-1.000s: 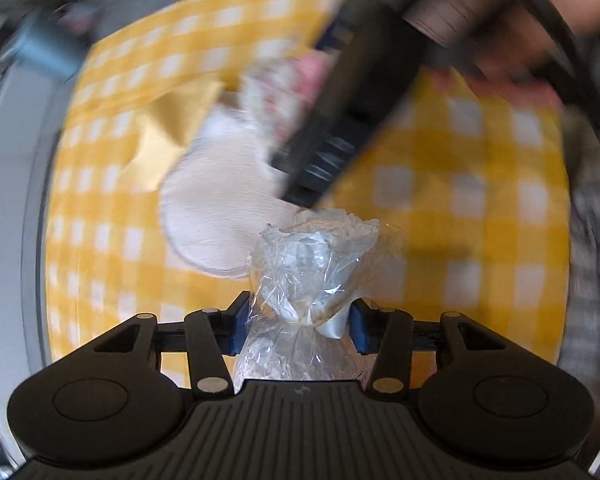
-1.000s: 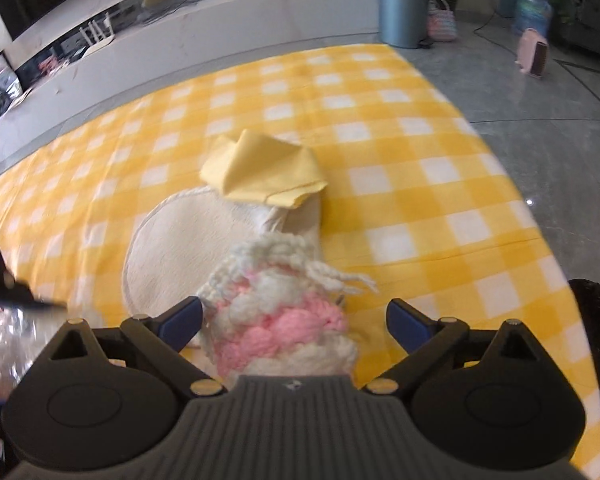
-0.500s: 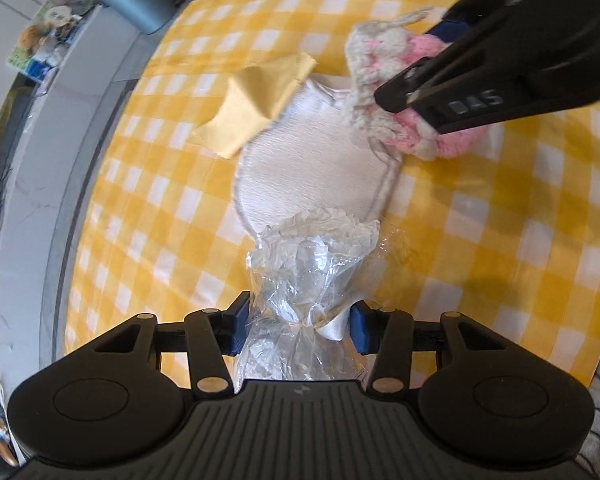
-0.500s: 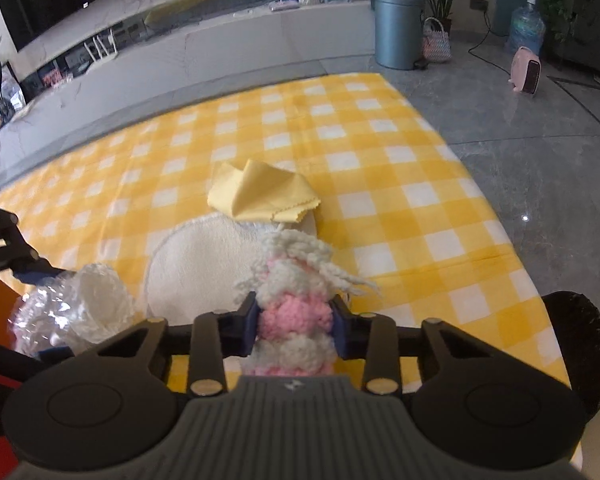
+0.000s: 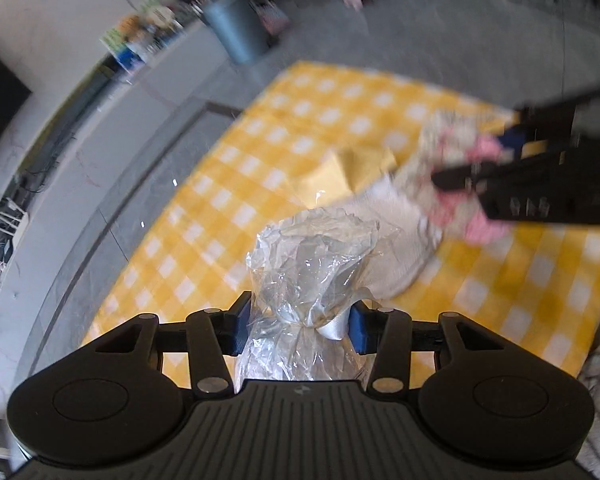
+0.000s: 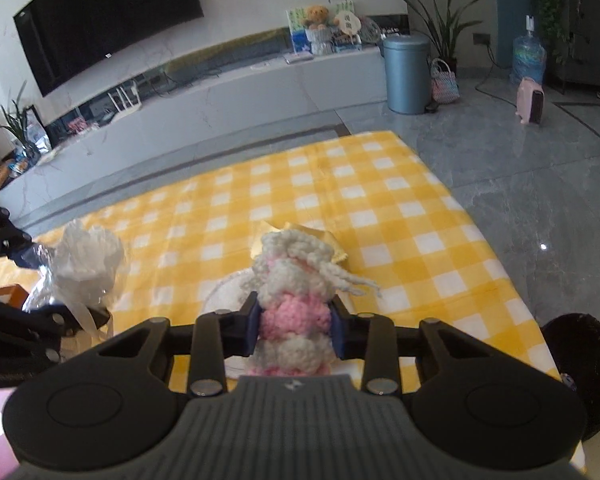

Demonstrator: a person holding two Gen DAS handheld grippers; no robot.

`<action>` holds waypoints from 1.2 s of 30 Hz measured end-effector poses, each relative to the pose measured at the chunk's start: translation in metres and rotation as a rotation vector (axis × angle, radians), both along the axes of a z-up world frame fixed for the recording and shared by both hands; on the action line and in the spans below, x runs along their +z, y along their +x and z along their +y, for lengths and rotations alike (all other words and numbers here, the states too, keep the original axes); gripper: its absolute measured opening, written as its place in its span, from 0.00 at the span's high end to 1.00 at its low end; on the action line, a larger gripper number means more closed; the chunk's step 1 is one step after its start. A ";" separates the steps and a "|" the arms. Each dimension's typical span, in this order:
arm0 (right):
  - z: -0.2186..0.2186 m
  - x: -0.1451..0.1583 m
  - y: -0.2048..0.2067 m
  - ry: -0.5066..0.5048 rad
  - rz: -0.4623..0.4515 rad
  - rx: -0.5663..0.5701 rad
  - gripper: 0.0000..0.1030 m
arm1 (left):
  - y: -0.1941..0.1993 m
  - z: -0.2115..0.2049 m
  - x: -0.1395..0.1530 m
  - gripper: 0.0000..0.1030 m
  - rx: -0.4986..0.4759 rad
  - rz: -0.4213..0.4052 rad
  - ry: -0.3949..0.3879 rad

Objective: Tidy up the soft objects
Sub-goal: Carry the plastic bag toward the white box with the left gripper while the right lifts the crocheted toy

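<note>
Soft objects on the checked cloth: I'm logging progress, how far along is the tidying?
Nothing looks sorted yet. In hand: left gripper clamps the clear plastic bag, right gripper the pink-and-white knitted piece. Left: yellow cloth and white round pad lie on the checked cloth.

Crinkly glossy plastic bag (image 5: 312, 256); fuzzy knitted yarn toy (image 6: 294, 312); polished floor (image 6: 540, 184).
</note>
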State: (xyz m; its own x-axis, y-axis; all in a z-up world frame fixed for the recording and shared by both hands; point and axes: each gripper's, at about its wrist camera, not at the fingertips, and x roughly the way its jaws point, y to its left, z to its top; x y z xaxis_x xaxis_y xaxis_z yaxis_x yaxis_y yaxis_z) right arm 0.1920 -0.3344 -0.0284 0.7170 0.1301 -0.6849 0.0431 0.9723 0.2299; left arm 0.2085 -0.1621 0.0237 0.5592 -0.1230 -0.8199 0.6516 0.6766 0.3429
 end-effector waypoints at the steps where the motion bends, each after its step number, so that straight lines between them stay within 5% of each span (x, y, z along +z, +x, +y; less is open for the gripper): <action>1: 0.002 0.004 -0.003 0.016 -0.013 0.003 0.67 | -0.001 0.007 0.010 0.48 0.015 -0.013 -0.025; 11: 0.038 0.051 -0.027 0.182 -0.163 0.097 0.67 | -0.041 0.106 0.085 0.48 0.279 -0.117 -0.313; 21: 0.101 0.084 -0.057 0.208 -0.255 0.247 0.67 | -0.083 0.194 0.078 0.48 0.446 -0.212 -0.471; 23: 0.114 0.084 -0.064 0.180 -0.258 0.281 0.67 | -0.086 0.199 0.070 0.48 0.457 -0.256 -0.420; 28: 0.144 0.080 -0.071 0.139 -0.236 0.351 0.67 | -0.087 0.194 0.038 0.48 0.407 -0.353 -0.150; 36: 0.184 0.090 -0.077 0.162 -0.279 0.403 0.67 | -0.076 0.192 -0.023 0.48 0.238 -0.375 0.065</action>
State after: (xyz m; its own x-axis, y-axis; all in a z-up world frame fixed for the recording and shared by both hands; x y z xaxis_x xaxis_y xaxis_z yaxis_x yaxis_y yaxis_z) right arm 0.1146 -0.1501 0.0612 0.7410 0.5220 -0.4225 -0.4118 0.8501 0.3282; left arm 0.1323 0.0303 0.0011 0.8255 0.0900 -0.5571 0.3033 0.7619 0.5724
